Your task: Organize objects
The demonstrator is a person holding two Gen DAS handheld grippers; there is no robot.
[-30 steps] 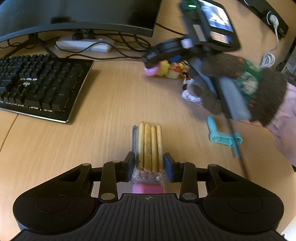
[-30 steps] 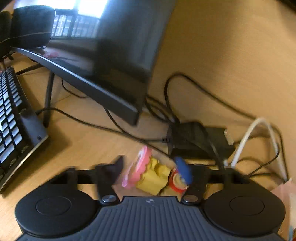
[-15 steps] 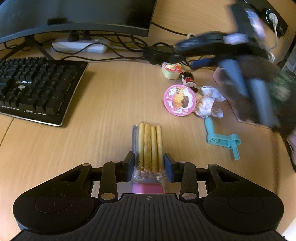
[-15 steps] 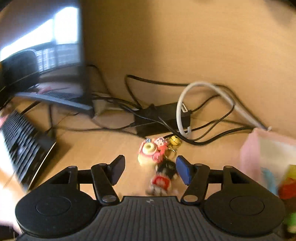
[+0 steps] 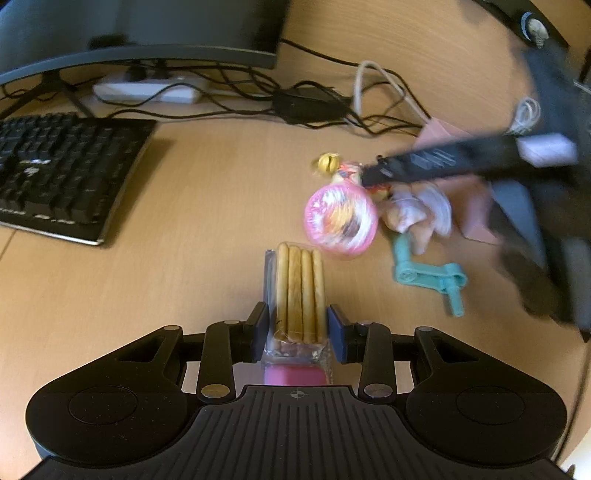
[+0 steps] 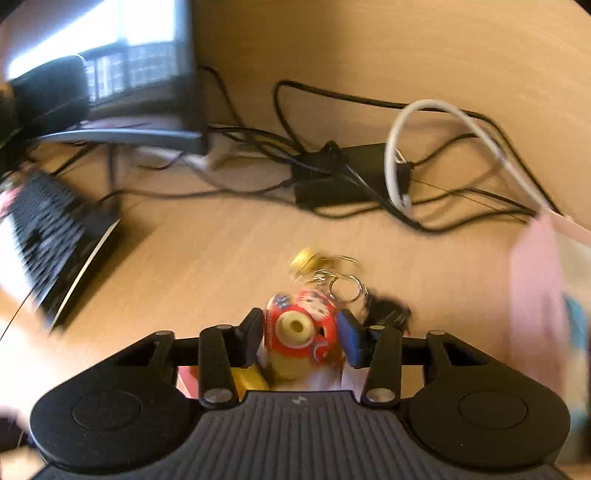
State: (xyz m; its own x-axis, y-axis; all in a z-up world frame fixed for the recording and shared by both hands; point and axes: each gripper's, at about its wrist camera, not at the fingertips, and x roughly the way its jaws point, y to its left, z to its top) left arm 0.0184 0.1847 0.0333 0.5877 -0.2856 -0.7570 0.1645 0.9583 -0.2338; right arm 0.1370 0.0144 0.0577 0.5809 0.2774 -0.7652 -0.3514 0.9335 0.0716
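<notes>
My left gripper (image 5: 297, 323) is shut on a clear pack of breadsticks (image 5: 300, 288) and holds it over the wooden desk. My right gripper (image 6: 301, 328) is closed around a red and cream keychain toy (image 6: 300, 326) with a yellow bell (image 6: 304, 258) and key rings (image 6: 345, 286). In the left wrist view the right gripper (image 5: 373, 177) is blurred and reaches over the toy pile from the right. A pink round toy (image 5: 340, 218), a crumpled doll (image 5: 417, 210) and a teal plastic piece (image 5: 428, 275) lie there.
A black keyboard (image 5: 59, 173) lies at the left, under a monitor (image 5: 140, 29). A power strip (image 5: 147, 90), black adapter (image 5: 310, 105) and tangled cables (image 6: 424, 177) lie at the back. A pink bag (image 6: 546, 295) stands at the right.
My right gripper dropped the pink toy cluster, swung right, then came down and closed around the red keychain toy. The left gripper kept hold of the breadsticks and barely moved.
</notes>
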